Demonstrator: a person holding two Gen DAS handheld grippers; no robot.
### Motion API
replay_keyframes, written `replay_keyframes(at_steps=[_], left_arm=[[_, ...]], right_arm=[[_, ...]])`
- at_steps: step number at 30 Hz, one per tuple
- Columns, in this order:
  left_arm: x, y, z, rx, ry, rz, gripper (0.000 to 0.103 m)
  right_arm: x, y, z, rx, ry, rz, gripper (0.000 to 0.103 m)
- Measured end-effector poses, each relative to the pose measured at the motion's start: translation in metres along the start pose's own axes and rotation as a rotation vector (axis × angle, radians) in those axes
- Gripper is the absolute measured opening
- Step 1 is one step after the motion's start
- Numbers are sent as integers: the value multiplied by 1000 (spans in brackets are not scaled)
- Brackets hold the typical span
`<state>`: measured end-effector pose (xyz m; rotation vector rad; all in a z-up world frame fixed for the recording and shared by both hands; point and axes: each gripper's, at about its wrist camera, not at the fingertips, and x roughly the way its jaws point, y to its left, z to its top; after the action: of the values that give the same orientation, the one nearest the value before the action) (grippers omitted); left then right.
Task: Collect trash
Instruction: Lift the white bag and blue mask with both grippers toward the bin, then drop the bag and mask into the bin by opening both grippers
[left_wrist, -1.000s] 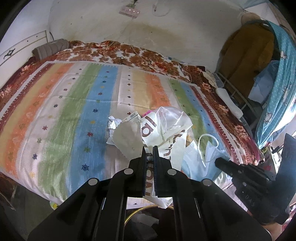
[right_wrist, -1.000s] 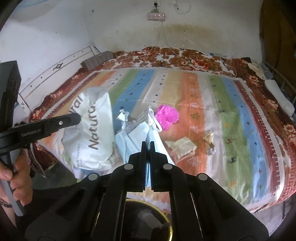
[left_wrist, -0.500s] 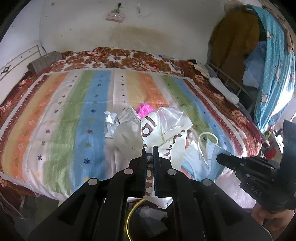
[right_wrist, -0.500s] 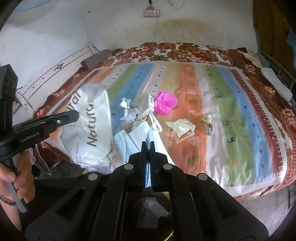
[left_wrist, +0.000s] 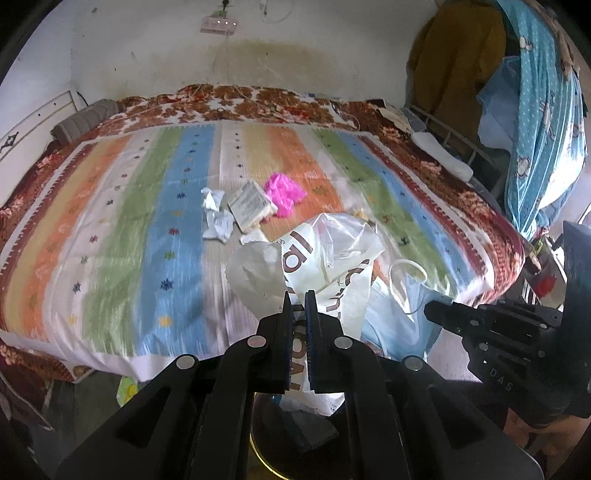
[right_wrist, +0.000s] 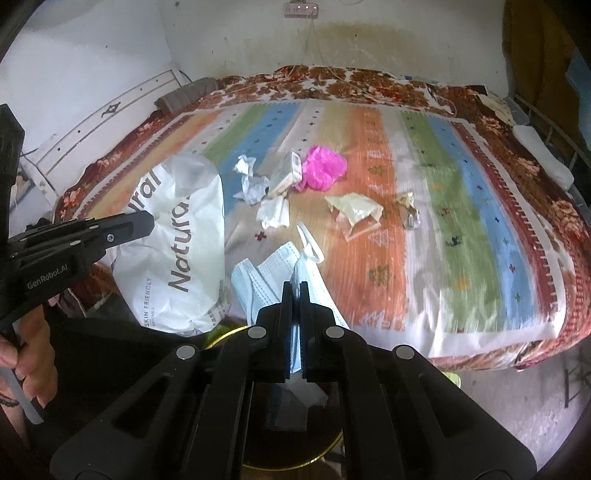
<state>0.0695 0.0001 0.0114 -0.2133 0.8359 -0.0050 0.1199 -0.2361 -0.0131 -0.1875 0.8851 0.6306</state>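
Trash, nearest item first: a white plastic bag (left_wrist: 325, 258) printed with brown lettering, pinched in the left gripper (left_wrist: 300, 306). Jaws nearly together, only the thin film of the bag between the pads. Bag hangs at the near edge of the bed, its lower end draping below the mattress line toward a round, gold-rimmed bin (right_wrist: 295, 417) on the floor directly beneath both grippers.

Right gripper (right_wrist: 294, 295) also drawn narrow, clamped on a pale blue face mask (right_wrist: 266, 280). Mask folds bunch left of the jaws; a white ear loop (right_wrist: 310, 243) curls up just beyond the tips. From the left wrist view the right gripper sits just right of the bag, mask against the bag's side. A hand (right_wrist: 26, 354) grips the left tool's handle at the frame's lower left.

Further out on the striped bedcover (right_wrist: 461, 206), loose litter: a crumpled white tissue (right_wrist: 273, 214), twisted white paper (right_wrist: 249, 181), a small printed carton (right_wrist: 290, 173) touching a bright pink plastic wad (right_wrist: 325, 168). To the right, a cream wrapper (right_wrist: 354, 210), then a small foil scrap (right_wrist: 406, 210), apart from the cluster.

Beyond: floral blanket (right_wrist: 332, 85), grey pillow (right_wrist: 184, 98) at the far left corner, stained white wall with a power strip (right_wrist: 301, 9).
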Motion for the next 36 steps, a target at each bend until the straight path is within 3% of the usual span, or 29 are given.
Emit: replay_keyframes(at_steps=[8,20,26,33,34,35,36], left_arm=[[7,-6,-27,4,62,-9,5],[37,-9,-57,-17,206,47,5],[50,-17,-68,17,257,102,5],[67,-15,-75,-15,328,92,6],[69,-14,-76,-27,334,85,12],[71,-12,-76,-42,343,66,29],[71,-10,-75,-65,350,39,37]], right_arm=[[11,6,-31,-4,80,-6,2],[42,12,-67,36,223,-10,2],[56,5,-76,97,289,0,2],[68,-5,-79,154,340,-3,7],[69,-6,-80,163,344,0,19],[69,-7,-80,176,343,3,26],[68,-9,-79,186,331,-2,32]])
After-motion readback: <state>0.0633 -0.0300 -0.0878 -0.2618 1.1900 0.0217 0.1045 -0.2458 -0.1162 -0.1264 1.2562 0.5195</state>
